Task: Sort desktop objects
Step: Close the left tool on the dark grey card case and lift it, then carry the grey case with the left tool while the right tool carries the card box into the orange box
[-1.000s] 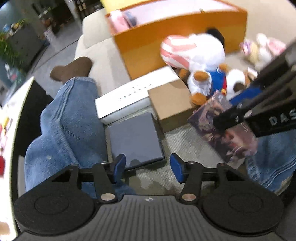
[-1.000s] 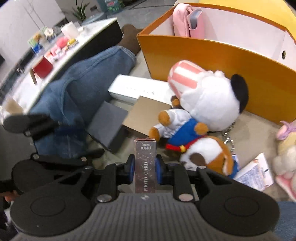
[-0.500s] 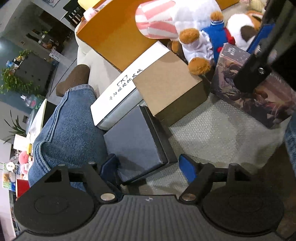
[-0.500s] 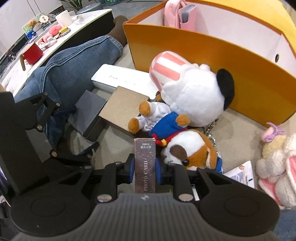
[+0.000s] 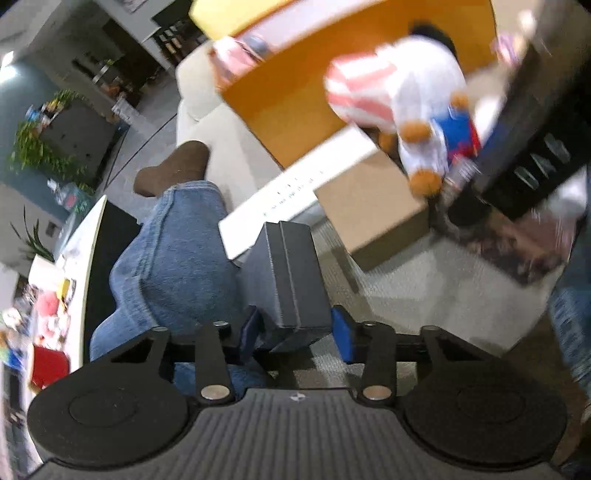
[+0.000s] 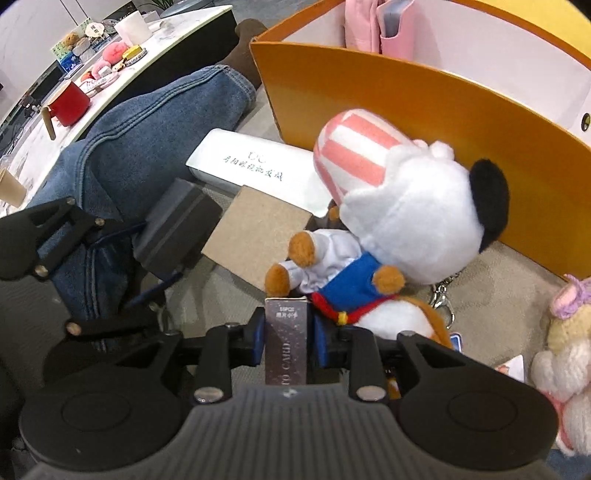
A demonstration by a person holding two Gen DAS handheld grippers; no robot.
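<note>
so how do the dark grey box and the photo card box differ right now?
The dark grey box is broad and matte; the photo card box is narrow, glossy and printed. The dark grey box sits between the closing jaws of the left gripper, tilted up off the surface; the photo card box stands upright, clamped in the right gripper. Both are rectangular boxes.

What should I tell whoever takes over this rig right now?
Left gripper: jaws closing around the dark box, which is tipped up off the floor.
Right gripper: shut on the photo card pack, upright.
Orange bin already holds pink items.
On the floor: white box, cardboard box, plush dog, bear plush.
Left to do: place both held things, then sort the rest.
</note>
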